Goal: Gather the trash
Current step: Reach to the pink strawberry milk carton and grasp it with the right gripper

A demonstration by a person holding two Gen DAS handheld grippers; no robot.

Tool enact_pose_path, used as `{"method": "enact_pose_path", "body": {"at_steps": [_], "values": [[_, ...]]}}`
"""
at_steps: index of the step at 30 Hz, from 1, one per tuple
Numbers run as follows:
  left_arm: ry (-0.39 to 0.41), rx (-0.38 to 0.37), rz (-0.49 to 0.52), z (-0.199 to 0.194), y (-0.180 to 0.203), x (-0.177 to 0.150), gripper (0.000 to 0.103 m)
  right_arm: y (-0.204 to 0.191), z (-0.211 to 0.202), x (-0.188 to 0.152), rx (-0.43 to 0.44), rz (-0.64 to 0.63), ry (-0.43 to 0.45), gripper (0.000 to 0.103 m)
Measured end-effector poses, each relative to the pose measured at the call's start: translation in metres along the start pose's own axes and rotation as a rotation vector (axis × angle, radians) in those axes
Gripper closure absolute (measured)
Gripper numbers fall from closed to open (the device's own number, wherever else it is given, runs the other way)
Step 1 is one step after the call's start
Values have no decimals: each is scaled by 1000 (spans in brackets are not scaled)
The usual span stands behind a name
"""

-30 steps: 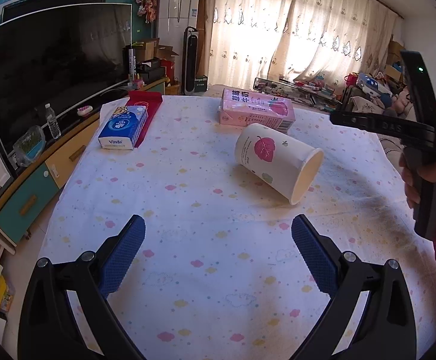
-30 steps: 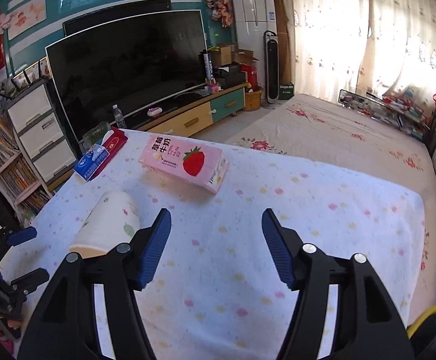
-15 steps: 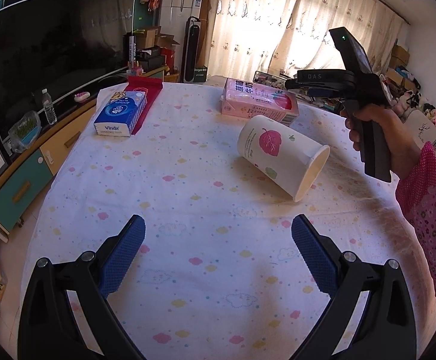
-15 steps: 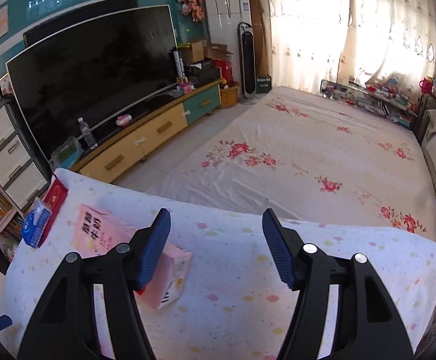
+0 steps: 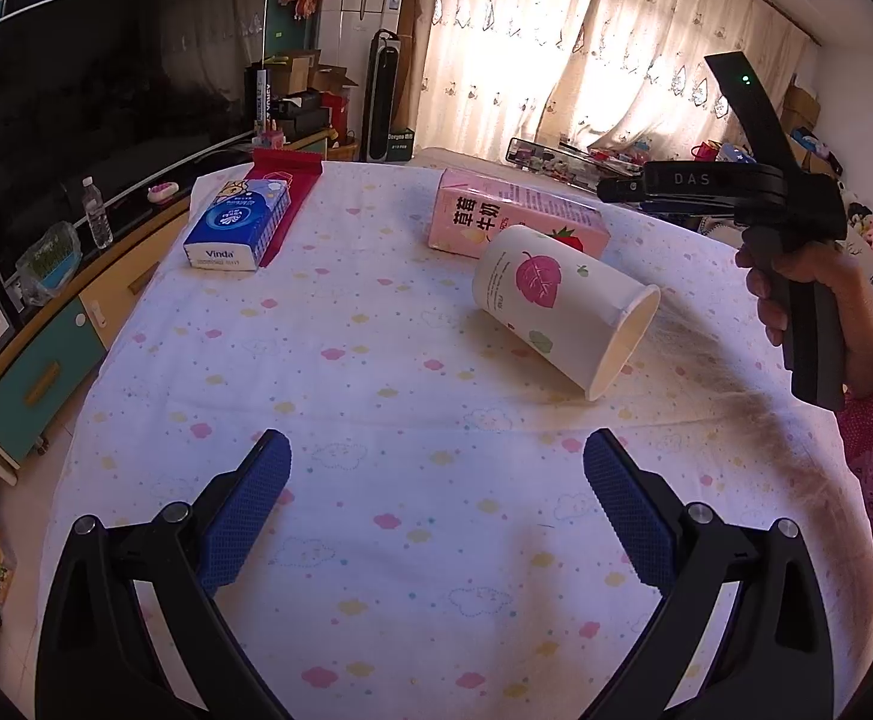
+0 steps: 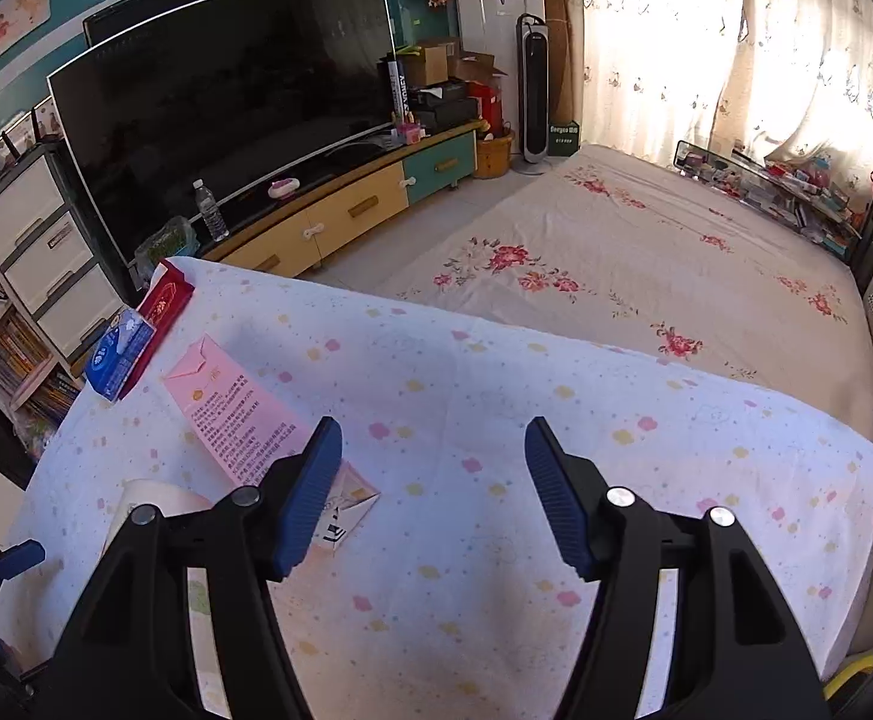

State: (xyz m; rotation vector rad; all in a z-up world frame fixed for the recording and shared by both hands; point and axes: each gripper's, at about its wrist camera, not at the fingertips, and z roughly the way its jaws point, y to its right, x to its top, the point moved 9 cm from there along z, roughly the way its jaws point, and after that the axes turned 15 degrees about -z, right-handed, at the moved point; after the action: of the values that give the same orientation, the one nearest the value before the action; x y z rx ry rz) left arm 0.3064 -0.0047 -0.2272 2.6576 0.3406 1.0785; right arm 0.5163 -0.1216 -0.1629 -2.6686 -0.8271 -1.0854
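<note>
A white paper cup (image 5: 562,306) with a pink leaf print lies on its side on the dotted tablecloth (image 5: 376,390), mouth towards the near right. Just behind it lies a pink milk carton (image 5: 514,222). My left gripper (image 5: 436,462) hovers open and empty in front of the cup. A hand (image 5: 820,288) holds the right gripper high, to the right of the carton. In the right wrist view my right gripper (image 6: 430,450) is open with nothing between its pads. The carton (image 6: 238,408) runs under its left finger, and the cup (image 6: 154,498) is mostly hidden behind that finger.
A blue tissue pack (image 5: 238,228) and a red packet (image 5: 286,177) lie at the table's far left corner. Left of the table stand a big TV (image 6: 226,102) and a low cabinet (image 6: 340,210). A floral bed (image 6: 646,264) lies past the far edge.
The right gripper has come up from the table's right edge and now hovers beside the carton; its view swung towards the bed and partly back. The left gripper and cup have stayed put.
</note>
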Motion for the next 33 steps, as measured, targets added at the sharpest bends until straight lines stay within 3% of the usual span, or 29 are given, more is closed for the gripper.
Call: {"method": "enact_pose_path", "body": {"at_steps": [5,9,14,17,26,28,29,30,33], "values": [[-3,1,-2,-1,0,0,6,-23,-13,8,145,-77,18,42],[-5,2,1,-1,1,-1,6,-43,-9,3,200,-159,5,42],[-10,3,0,0,1,-1,6,-51,7,-6,231,-174,-12,41],[-14,3,-3,1,0,-1,6,-52,19,-7,218,-189,-17,32],[-21,5,0,4,0,-1,6,-64,38,-3,224,-231,-10,31],[-22,4,-4,4,-1,-1,6,-69,40,-2,216,-249,-15,36],[-22,4,-6,5,-1,-1,6,-71,40,-3,216,-252,-21,48],[-22,4,-6,5,-1,-1,6,-72,40,-4,221,-250,-23,52],[-23,6,-5,5,-1,-1,6,-75,36,-8,214,-257,-21,55]]}}
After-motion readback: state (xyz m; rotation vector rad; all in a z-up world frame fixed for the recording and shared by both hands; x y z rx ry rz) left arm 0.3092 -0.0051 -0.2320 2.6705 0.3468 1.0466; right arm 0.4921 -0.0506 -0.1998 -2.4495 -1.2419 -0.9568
